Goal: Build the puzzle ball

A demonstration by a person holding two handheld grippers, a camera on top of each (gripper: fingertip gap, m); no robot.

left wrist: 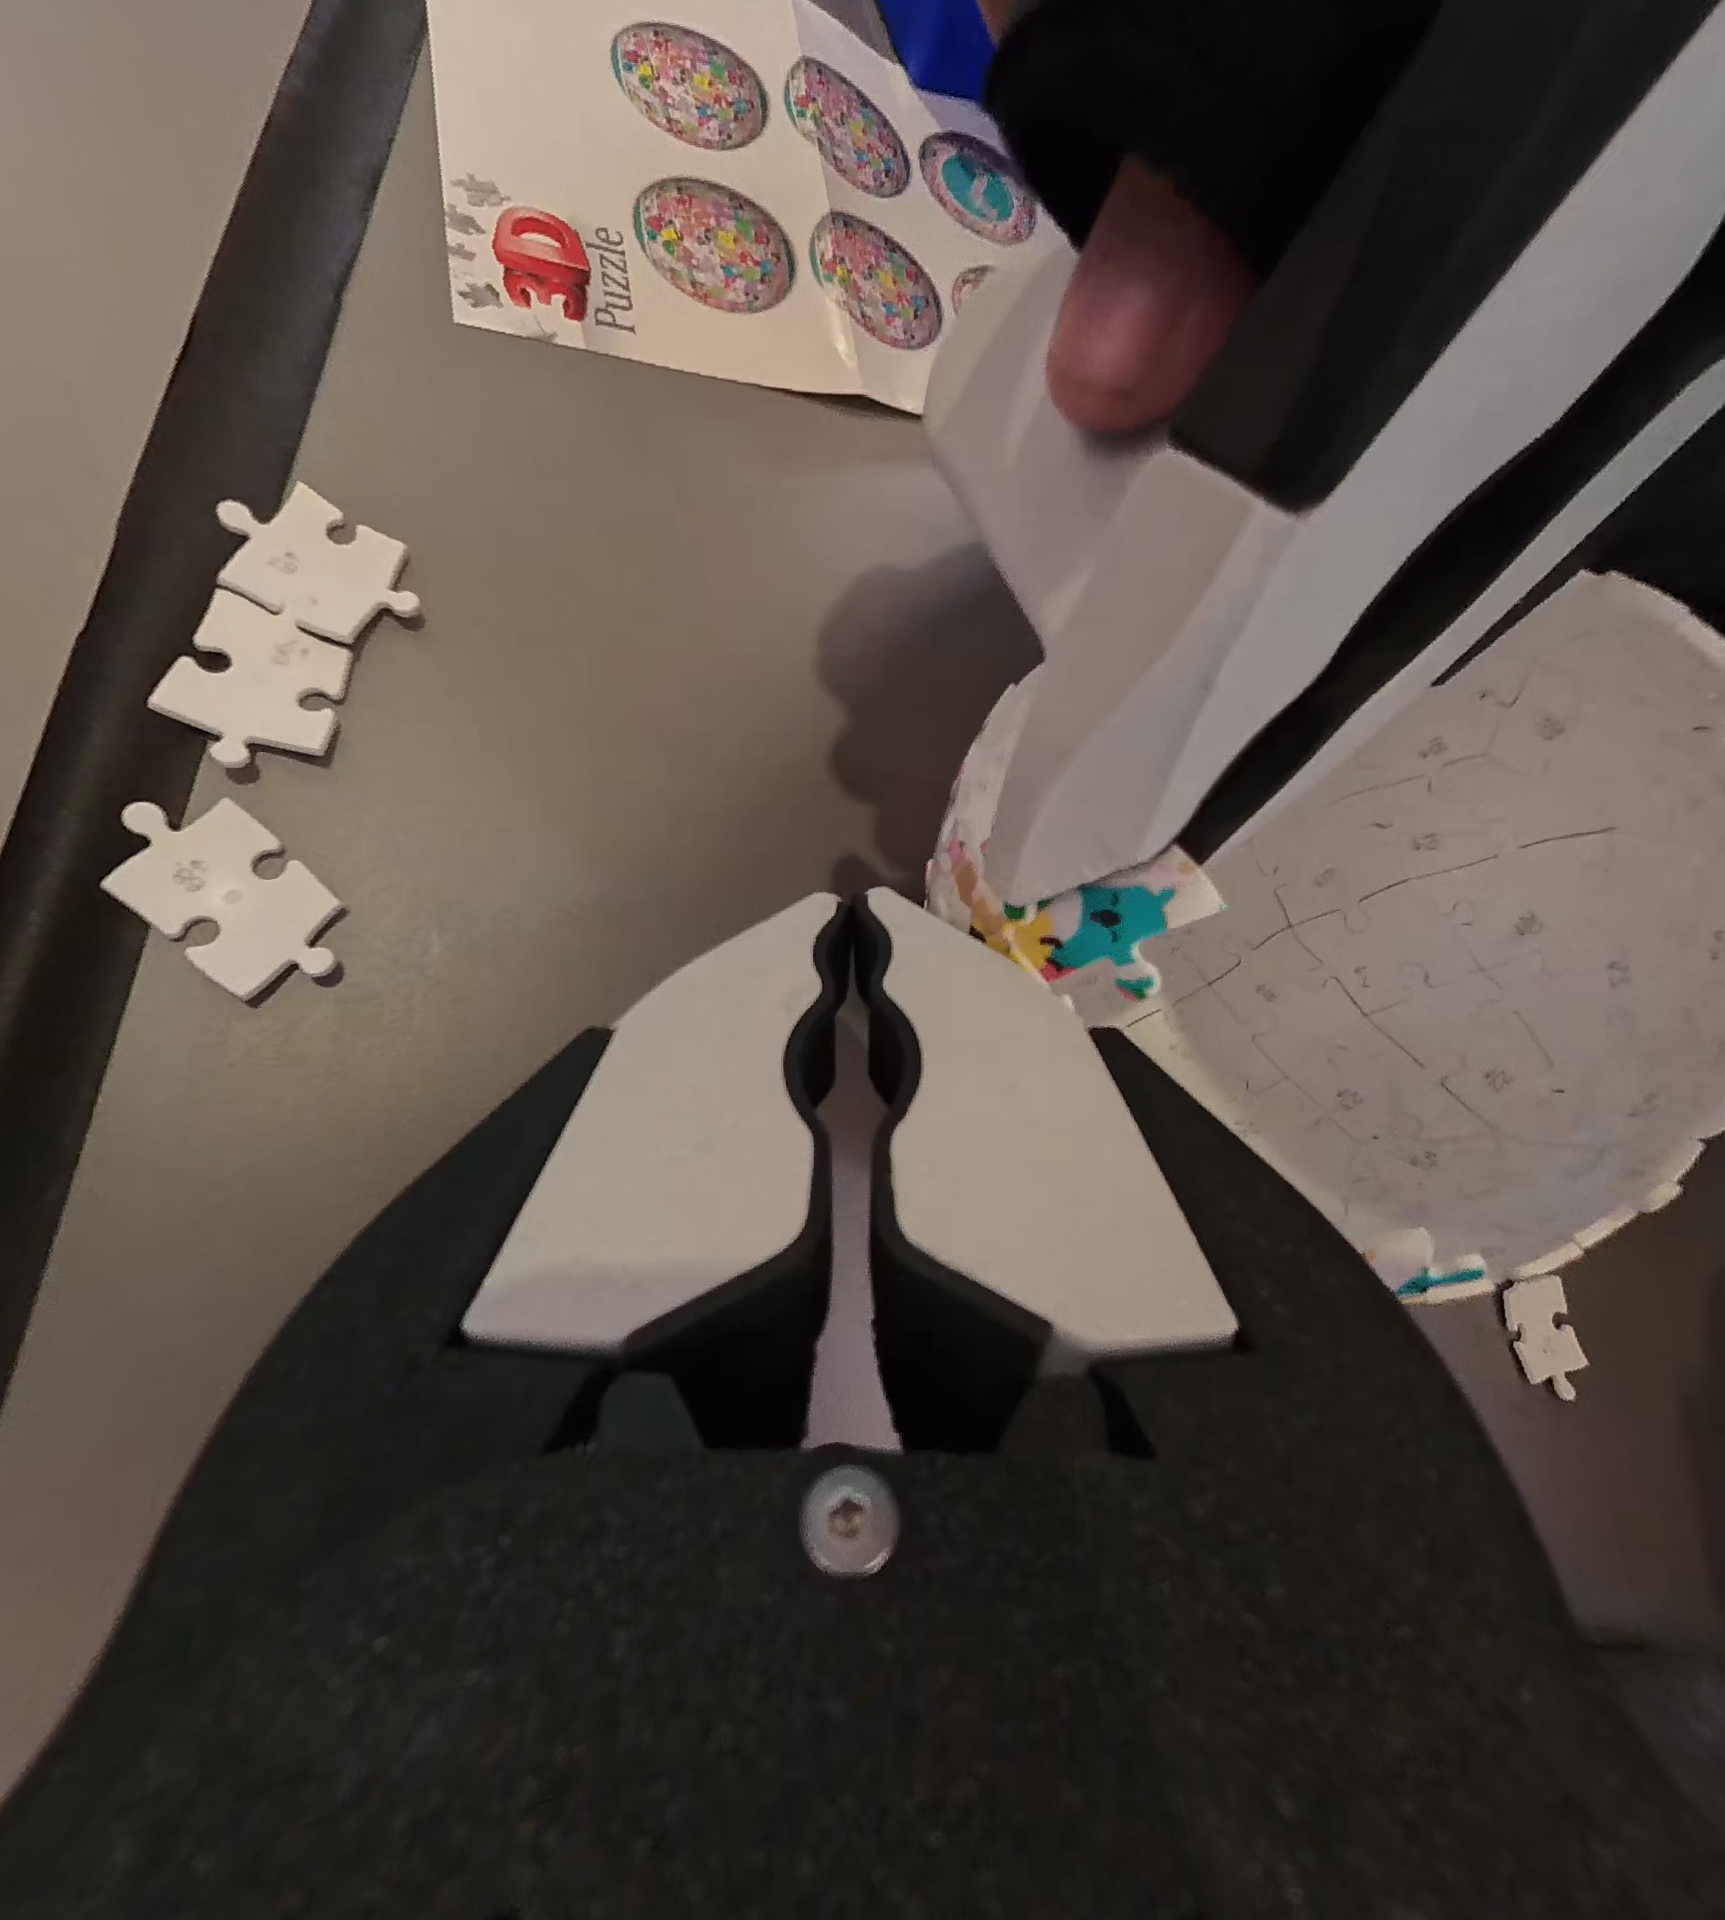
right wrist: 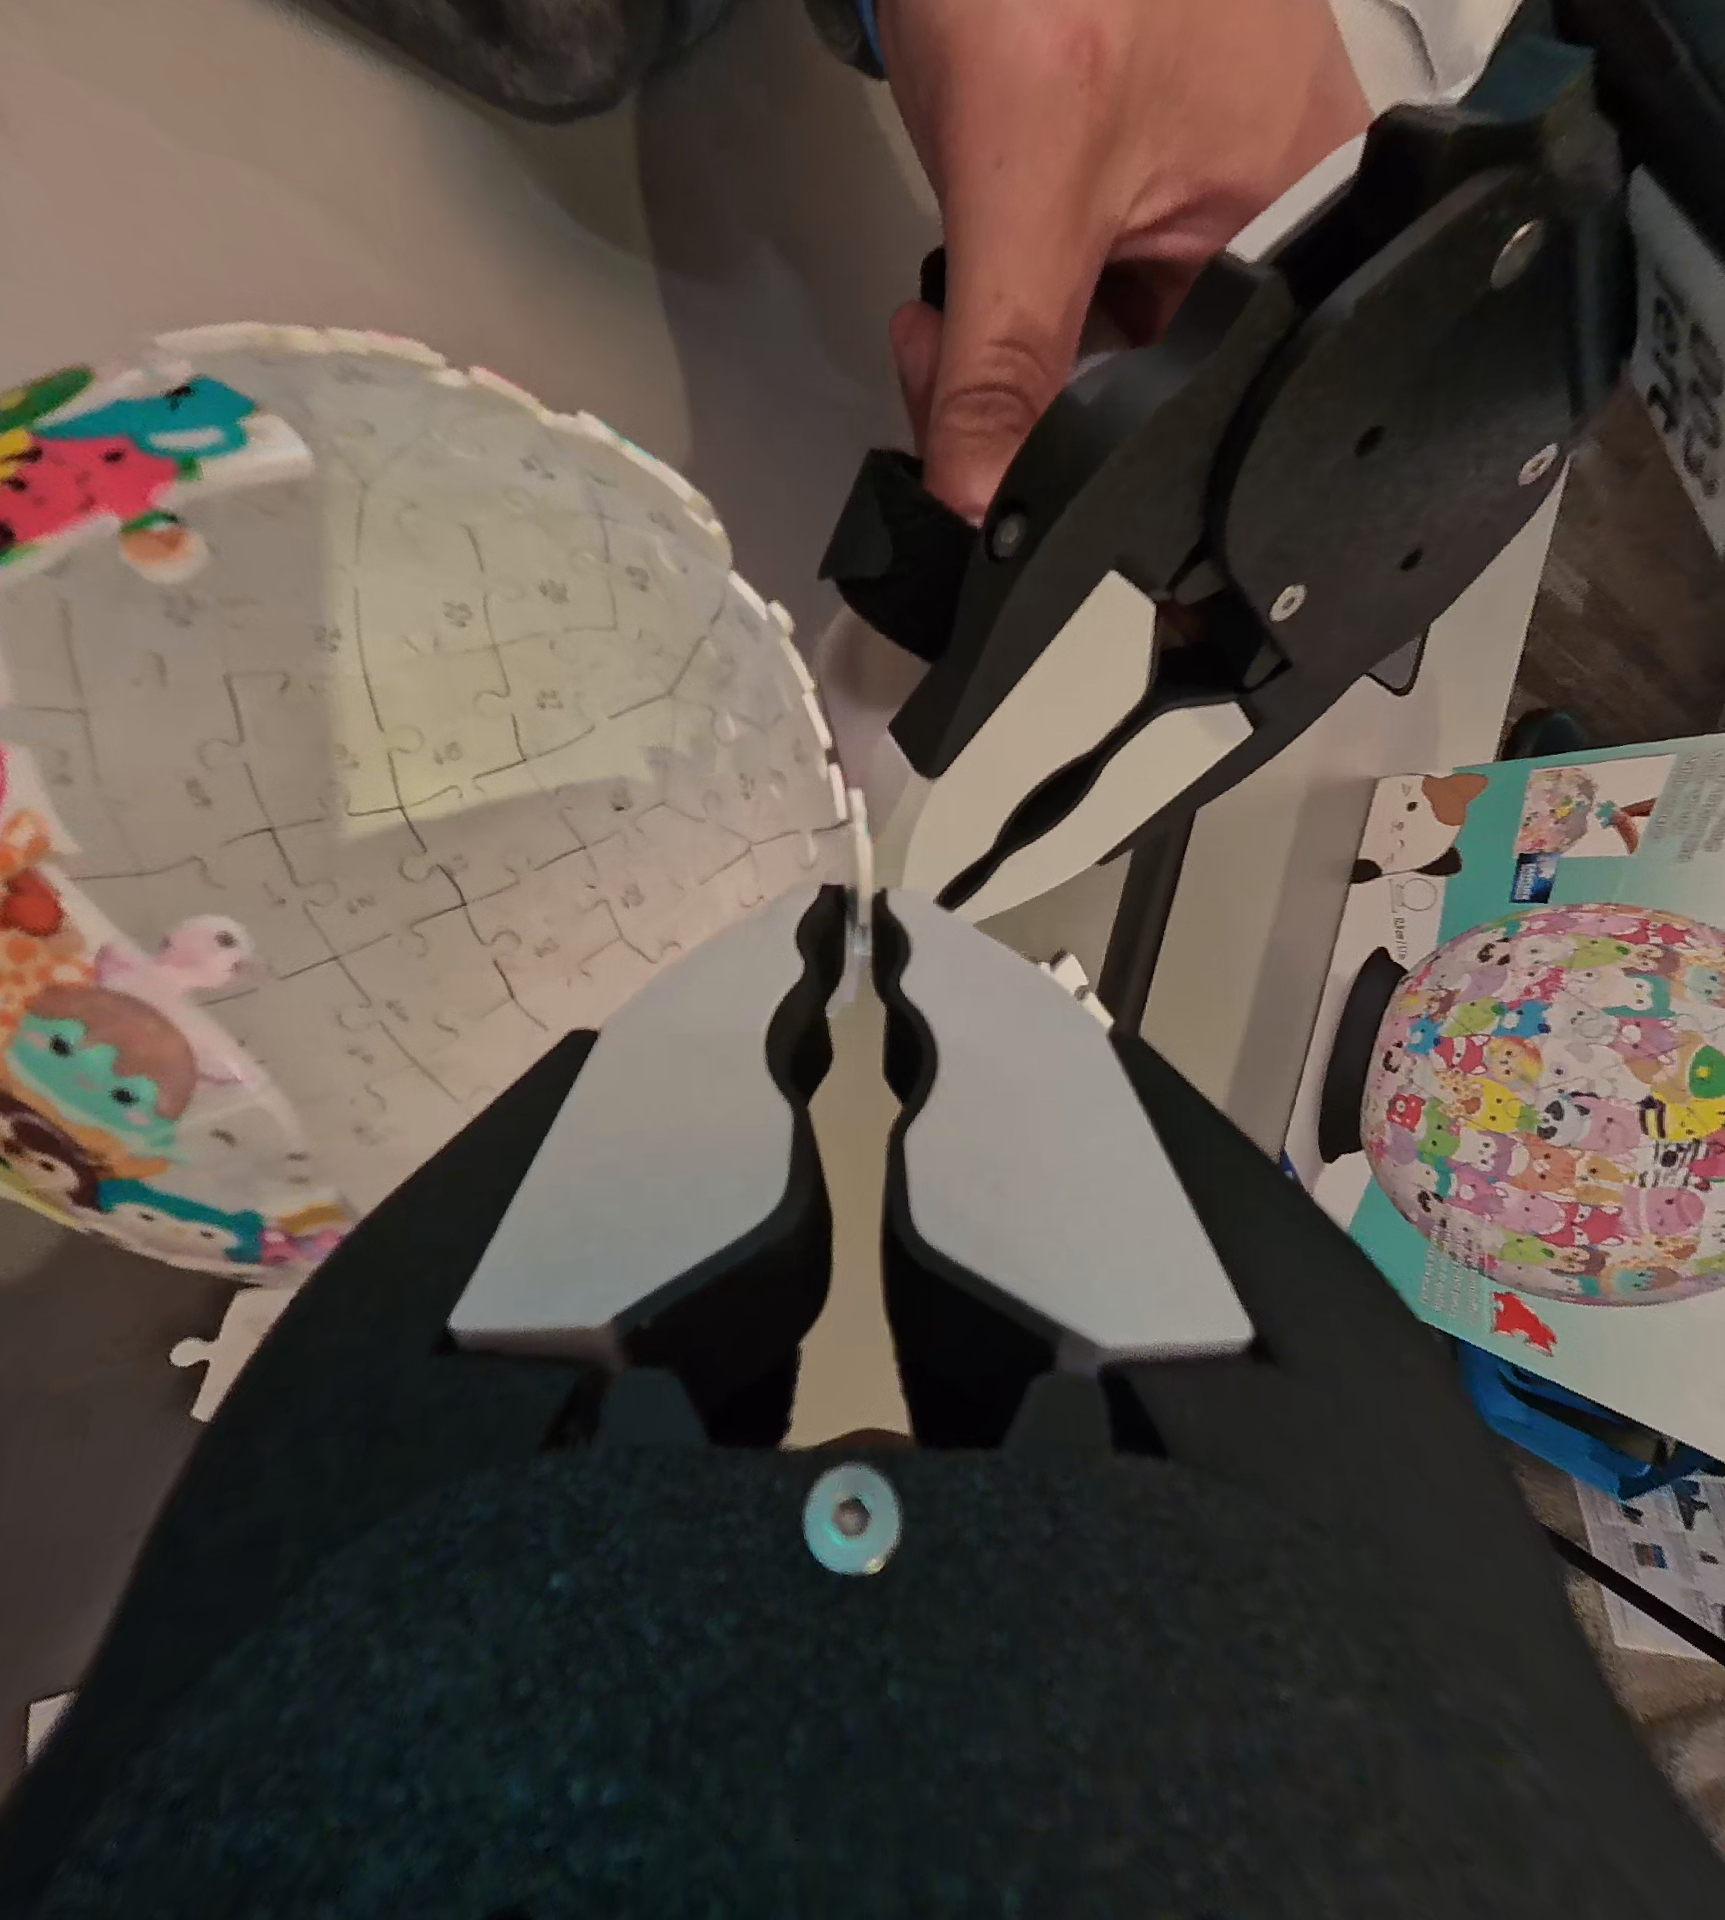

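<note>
The puzzle ball (left wrist: 1481, 987) is a partly built open shell, white inside and with colourful animal pictures outside. It lies on the grey table with its opening towards both cameras, and it fills the left of the right wrist view (right wrist: 422, 748). My right gripper (right wrist: 858, 920) is shut on a thin white edge at the shell's rim; I cannot tell whether that edge is a separate piece. It also shows in the left wrist view (left wrist: 1076, 873), coming down from the upper right. My left gripper (left wrist: 853, 912) is shut and empty just beside the shell, and shows in the right wrist view (right wrist: 983, 868).
Three loose white pieces (left wrist: 255, 675) lie face down at the left by a dark table edge strip (left wrist: 162, 582). Another piece (left wrist: 1544, 1335) lies below the shell. A printed leaflet (left wrist: 681, 187) lies at the back. The puzzle box (right wrist: 1616, 1060) stands to the right.
</note>
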